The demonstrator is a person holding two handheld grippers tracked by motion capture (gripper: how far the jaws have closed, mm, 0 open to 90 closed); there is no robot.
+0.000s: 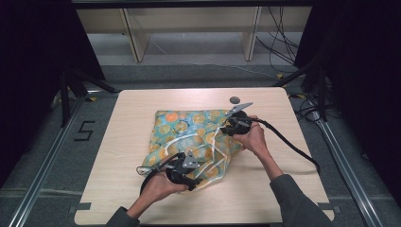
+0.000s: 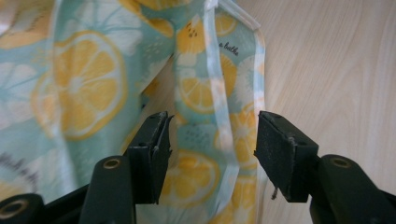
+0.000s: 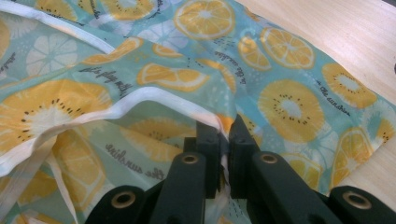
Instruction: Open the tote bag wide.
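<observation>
I see the citrus-print cloth (image 1: pixel 189 137) mid-frame on the table (image 1: pixel 132 189). My right gripper (image 3: pixel 224 144) pinches its white-trimmed edge at right; my left gripper (image 2: pixel 210 149) gapes wide around a fold at the lower centre.

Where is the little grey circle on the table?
In the high view, the grey circle sits on the table near its far edge, right of the middle, just past the fruit cloth and the right claw.

Grey floor (image 1: pixel 198 71), pale wood shelving (image 1: pixel 189 28) behind, dark drapes (image 1: pixel 28 71) both sides.
</observation>
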